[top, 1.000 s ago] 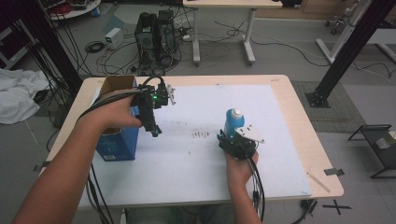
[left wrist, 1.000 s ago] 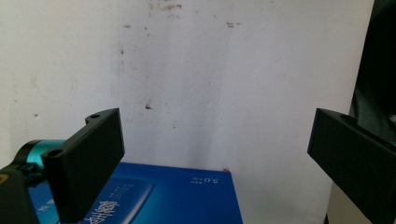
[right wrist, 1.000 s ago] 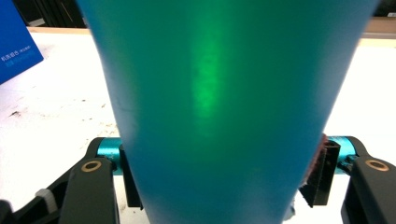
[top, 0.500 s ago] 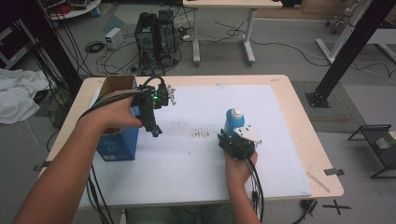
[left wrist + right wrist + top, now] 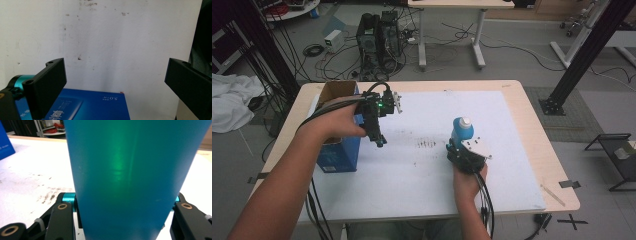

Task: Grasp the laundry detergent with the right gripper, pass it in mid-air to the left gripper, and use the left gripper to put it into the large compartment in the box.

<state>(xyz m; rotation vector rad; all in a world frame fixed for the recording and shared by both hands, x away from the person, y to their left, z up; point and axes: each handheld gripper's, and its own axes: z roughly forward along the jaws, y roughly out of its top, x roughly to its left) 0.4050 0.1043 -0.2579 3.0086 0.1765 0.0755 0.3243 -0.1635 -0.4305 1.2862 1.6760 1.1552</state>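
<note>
High view: right tongs (image 5: 460, 146) have just closed, pinching the bottle (image 5: 461, 131); a low grip could tip it. Left tongs (image 5: 379, 131) spread.

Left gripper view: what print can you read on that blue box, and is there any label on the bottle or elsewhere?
"5.0", with small characters beside it too blurred to read, seen upside down: on the blue box.
Large pale characters, cut off by the frame edge and unreadable: on the same box.
Blue bottle: no print shows on the side facing the right gripper view.
White sheet: dark smudges, no writing.
</note>
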